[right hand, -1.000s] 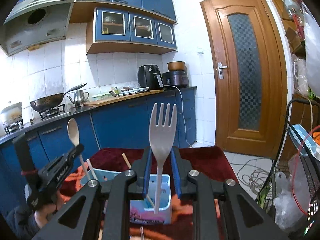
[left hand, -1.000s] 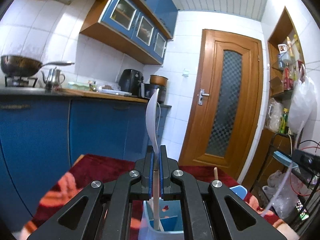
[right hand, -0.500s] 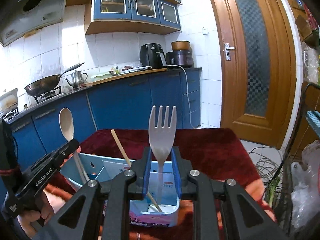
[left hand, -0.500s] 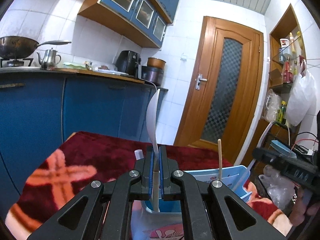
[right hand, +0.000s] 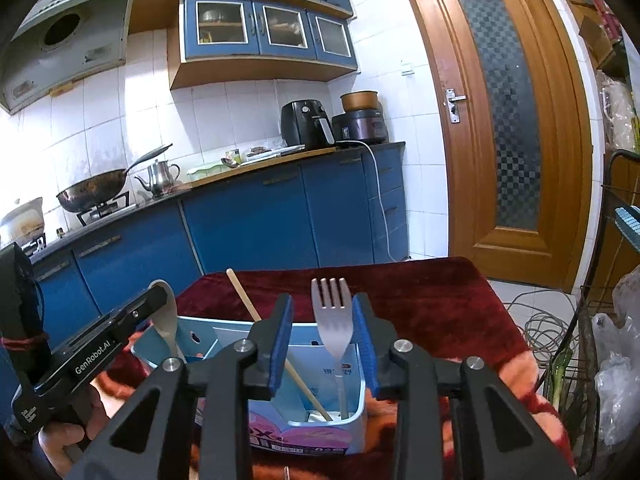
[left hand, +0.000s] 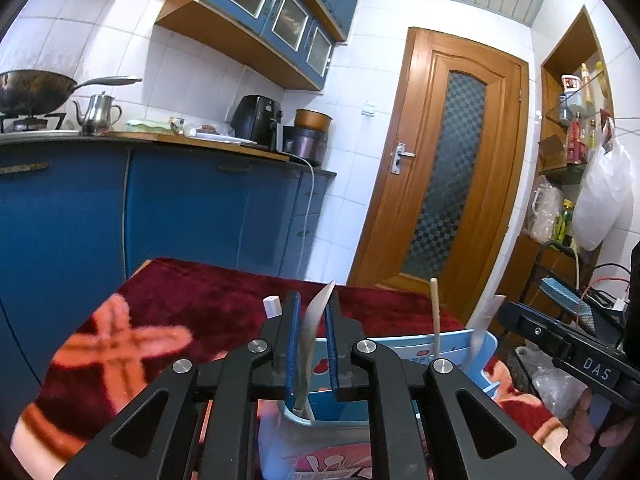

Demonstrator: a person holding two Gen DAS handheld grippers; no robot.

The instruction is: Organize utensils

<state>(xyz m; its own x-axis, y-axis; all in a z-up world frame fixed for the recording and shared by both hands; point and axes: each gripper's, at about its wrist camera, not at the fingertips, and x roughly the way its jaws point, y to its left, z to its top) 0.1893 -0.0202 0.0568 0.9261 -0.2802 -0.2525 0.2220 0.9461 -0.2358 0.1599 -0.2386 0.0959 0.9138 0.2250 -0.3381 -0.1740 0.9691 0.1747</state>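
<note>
The right gripper [right hand: 322,344] has just been opening; its blue pads stand clear of the pale plastic fork [right hand: 332,320], which now rests handle-down in the light blue plastic utensil box [right hand: 356,408] on the red patterned cloth [right hand: 420,292]. The left gripper [left hand: 312,344] has likewise been parting slightly around the pale plastic spoon [left hand: 314,328], which leans loose between the jaws in the same box. Both utensils appear light, stiff and smooth, hence prone to slipping or tipping. A grip on the flat neck below the head is advised. A thin wooden chopstick [right hand: 256,312] leans alongside.
</note>
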